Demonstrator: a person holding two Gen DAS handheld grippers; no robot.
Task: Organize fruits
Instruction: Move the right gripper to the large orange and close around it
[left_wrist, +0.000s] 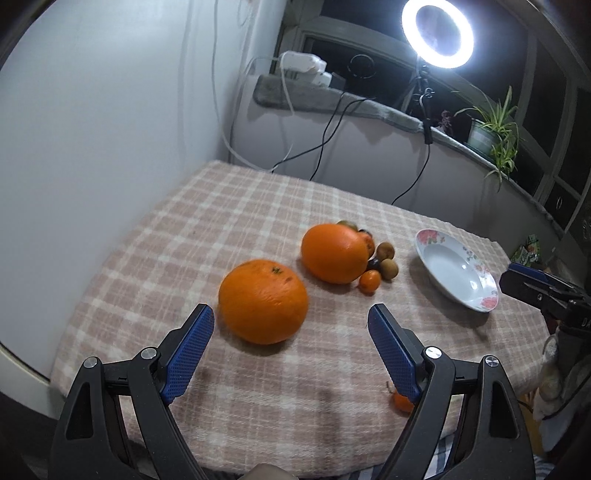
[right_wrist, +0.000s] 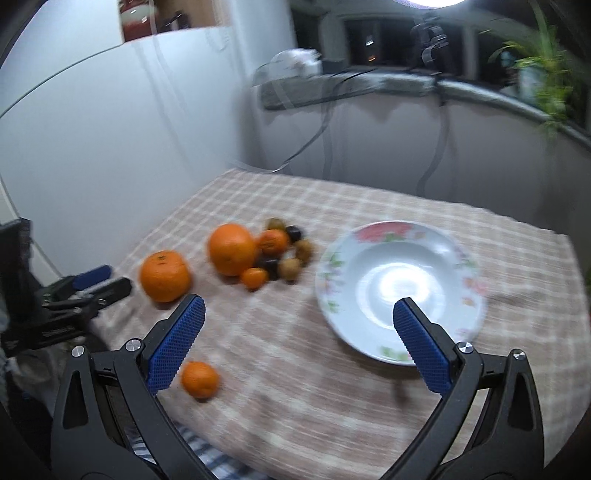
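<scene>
A large orange (left_wrist: 263, 301) lies on the checked cloth just ahead of my open, empty left gripper (left_wrist: 291, 317); it also shows in the right wrist view (right_wrist: 164, 276). A second large orange (left_wrist: 334, 253) sits beyond it (right_wrist: 232, 249), against a cluster of small fruits (left_wrist: 382, 260): a tiny orange (right_wrist: 254, 277), brown ones and dark ones. A white floral plate (right_wrist: 400, 291) stands empty at the right (left_wrist: 456, 269). My right gripper (right_wrist: 299, 306) is open and empty above the cloth beside the plate. A small orange (right_wrist: 199, 379) lies near its left finger.
The table's near edge is just below both grippers. A white wall runs along the left. Cables hang behind the table (left_wrist: 325, 140). A ring light (left_wrist: 437, 33) and a potted plant (left_wrist: 491, 129) stand on the window ledge.
</scene>
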